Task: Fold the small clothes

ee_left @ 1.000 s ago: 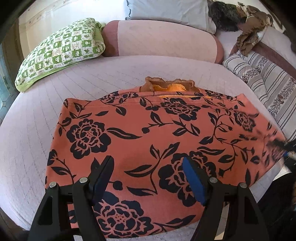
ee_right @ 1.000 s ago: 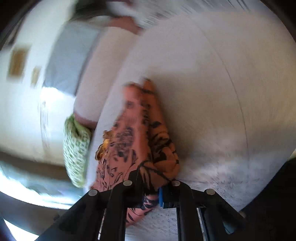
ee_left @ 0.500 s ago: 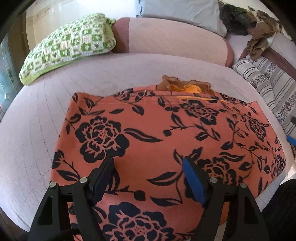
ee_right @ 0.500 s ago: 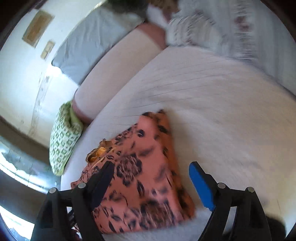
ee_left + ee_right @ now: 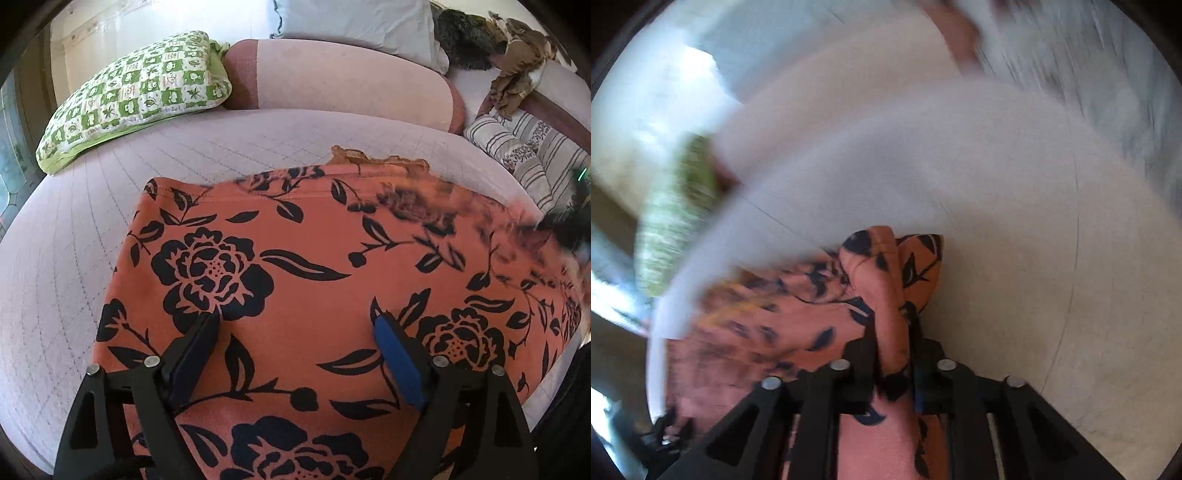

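Observation:
An orange garment with black flower print (image 5: pixel 314 280) lies folded flat on the pale quilted bed (image 5: pixel 74 236); an orange frilled edge (image 5: pixel 369 158) sticks out at its far side. My left gripper (image 5: pixel 295 325) hovers open over the garment's near half, holding nothing. My right gripper (image 5: pixel 894 350) is shut on a bunched corner of the garment (image 5: pixel 886 280) at its right edge and lifts it. That gripper shows as a dark blur in the left wrist view (image 5: pixel 569 229). The right wrist view is motion-blurred.
A green-and-white checked pillow (image 5: pixel 136 99) lies at the back left. A pink bolster (image 5: pixel 343 85) and a grey pillow (image 5: pixel 354 22) lie behind the garment. Striped bedding (image 5: pixel 528 151) and brown clothes (image 5: pixel 517 55) are at the back right.
My right gripper was open beside the garment half a second ago and has now shut on its right corner. My left gripper has moved closer over the garment and stayed open.

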Available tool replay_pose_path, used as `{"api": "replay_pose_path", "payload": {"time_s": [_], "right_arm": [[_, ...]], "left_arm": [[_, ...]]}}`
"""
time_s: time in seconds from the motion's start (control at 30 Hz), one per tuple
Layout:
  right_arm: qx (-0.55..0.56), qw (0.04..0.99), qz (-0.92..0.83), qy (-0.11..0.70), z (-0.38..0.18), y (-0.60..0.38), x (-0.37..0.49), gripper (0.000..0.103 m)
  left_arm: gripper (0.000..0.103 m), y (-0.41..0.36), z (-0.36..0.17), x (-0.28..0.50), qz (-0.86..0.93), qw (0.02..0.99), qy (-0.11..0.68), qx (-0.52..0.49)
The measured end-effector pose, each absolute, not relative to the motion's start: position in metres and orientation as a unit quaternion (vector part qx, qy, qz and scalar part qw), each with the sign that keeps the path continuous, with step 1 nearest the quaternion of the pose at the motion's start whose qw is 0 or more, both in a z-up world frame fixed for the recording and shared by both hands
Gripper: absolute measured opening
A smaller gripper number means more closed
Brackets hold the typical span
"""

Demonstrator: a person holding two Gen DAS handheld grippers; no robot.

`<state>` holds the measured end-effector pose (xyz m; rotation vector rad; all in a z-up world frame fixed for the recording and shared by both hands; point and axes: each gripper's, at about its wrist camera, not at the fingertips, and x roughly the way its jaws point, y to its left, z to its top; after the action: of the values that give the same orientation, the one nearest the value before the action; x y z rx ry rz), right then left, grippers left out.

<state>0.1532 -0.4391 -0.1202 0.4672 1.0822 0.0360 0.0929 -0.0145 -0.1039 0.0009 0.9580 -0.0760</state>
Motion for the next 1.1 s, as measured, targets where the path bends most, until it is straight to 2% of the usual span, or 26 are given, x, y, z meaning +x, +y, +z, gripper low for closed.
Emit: {"api": "replay_pose_path", "payload": {"time_s": [0.07, 0.2, 0.3, 0.37, 0.4, 0.47, 0.6, 0.67, 0.7, 0.73, 0.77, 0.9, 0.93, 0.97, 1.03, 1.1], "right_arm": [[0.241, 0.844, 0.022, 0.478, -0.109, -0.443, 0.144, 0.028], [0.159, 0.879, -0.021, 0.449, -0.065, -0.433, 0.127, 0.054], [0.161, 0.897, 0.023, 0.411, -0.034, -0.427, 0.106, 0.058], [0.161, 0.899, 0.066, 0.402, -0.022, -0.412, 0.099, 0.066], [0.163, 0.894, 0.096, 0.406, -0.023, -0.4, 0.096, 0.073], [0.171, 0.878, 0.143, 0.424, -0.037, -0.387, 0.095, 0.074], [0.183, 0.84, 0.127, 0.494, -0.089, -0.383, 0.101, 0.074], [0.186, 0.846, 0.13, 0.483, -0.095, -0.389, 0.095, 0.074], [0.18, 0.847, 0.132, 0.483, -0.095, -0.389, 0.094, 0.074], [0.178, 0.846, 0.133, 0.485, -0.095, -0.389, 0.095, 0.074], [0.178, 0.845, 0.135, 0.486, -0.096, -0.389, 0.095, 0.074], [0.184, 0.843, 0.141, 0.486, -0.099, -0.395, 0.093, 0.074], [0.187, 0.844, 0.141, 0.483, -0.1, -0.395, 0.093, 0.074], [0.19, 0.845, 0.14, 0.479, -0.101, -0.392, 0.095, 0.074], [0.198, 0.843, 0.136, 0.481, -0.099, -0.39, 0.096, 0.075], [0.211, 0.839, 0.131, 0.485, -0.093, -0.392, 0.094, 0.075]], "left_arm": [[0.087, -0.012, -0.097, 0.093, -0.041, 0.884, 0.466, 0.002], [0.087, 0.021, -0.069, 0.085, -0.009, 0.905, 0.426, -0.021], [0.087, 0.065, -0.056, 0.088, 0.028, 0.91, 0.409, -0.064], [0.087, 0.089, -0.059, 0.098, 0.038, 0.902, 0.421, -0.087], [0.087, 0.098, -0.061, 0.104, 0.037, 0.899, 0.425, -0.099], [0.087, 0.114, -0.067, 0.125, 0.026, 0.892, 0.436, -0.117], [0.083, 0.126, -0.081, 0.166, 0.023, 0.879, 0.459, -0.128], [0.064, 0.132, -0.094, 0.189, 0.02, 0.867, 0.476, -0.143], [0.025, 0.135, -0.102, 0.198, 0.023, 0.856, 0.495, -0.147], [0.009, 0.138, -0.116, 0.21, 0.017, 0.836, 0.525, -0.16], [0.009, 0.139, -0.116, 0.213, 0.021, 0.836, 0.523, -0.164], [0.008, 0.108, -0.087, 0.2, 0.024, 0.886, 0.459, -0.059], [0.009, 0.108, -0.113, 0.207, 0.032, 0.859, 0.508, -0.05], [0.012, 0.114, -0.125, 0.207, 0.032, 0.853, 0.517, -0.064], [0.029, 0.118, -0.113, 0.203, 0.047, 0.859, 0.505, -0.073], [0.035, 0.124, -0.093, 0.188, 0.063, 0.866, 0.486, -0.097]]}}
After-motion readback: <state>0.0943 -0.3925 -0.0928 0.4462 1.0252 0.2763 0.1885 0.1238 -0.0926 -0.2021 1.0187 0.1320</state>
